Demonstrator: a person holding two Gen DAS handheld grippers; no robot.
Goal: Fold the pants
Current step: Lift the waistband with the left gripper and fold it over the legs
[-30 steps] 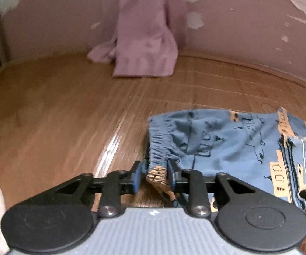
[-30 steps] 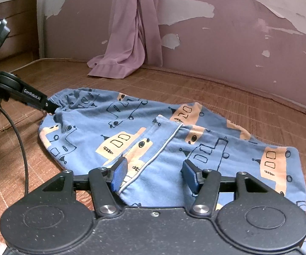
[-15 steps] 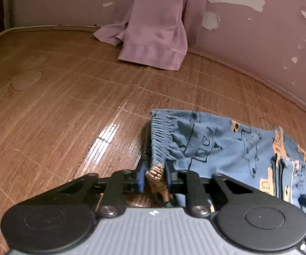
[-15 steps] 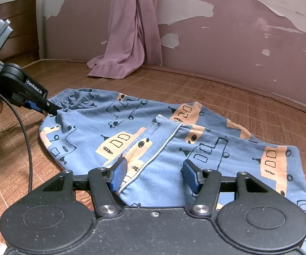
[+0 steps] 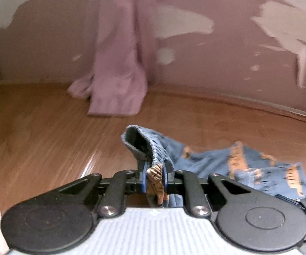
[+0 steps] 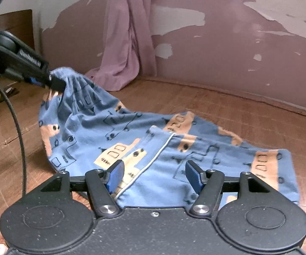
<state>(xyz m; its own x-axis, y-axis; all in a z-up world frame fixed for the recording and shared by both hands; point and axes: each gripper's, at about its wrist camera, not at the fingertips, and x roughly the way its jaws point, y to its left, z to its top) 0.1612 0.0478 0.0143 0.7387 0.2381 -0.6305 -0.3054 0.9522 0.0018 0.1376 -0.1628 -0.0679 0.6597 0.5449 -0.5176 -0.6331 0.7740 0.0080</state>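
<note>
The blue printed pants [image 6: 144, 140] are lying across the middle of the wooden mat [image 6: 248, 110], their elastic waistband [image 5: 155, 155] being held raised above it. The fabric is draping limp and light, so the gathered waistband and the hems are probably the firmest places to pinch. The left gripper [image 5: 154, 177] is clamping the waistband tight. The right gripper [image 6: 154, 175] is hovering wide apart over the folded legs, gripping nothing. A pink curtain [image 6: 129, 42] is hanging at the far wall.

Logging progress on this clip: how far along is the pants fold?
Done: the pants lie doubled lengthwise on the wooden floor. In hand: the left gripper is shut on the waistband and holds it off the floor. The right gripper is open over the cuff end. Left: carrying the waistband across and smoothing.
</note>
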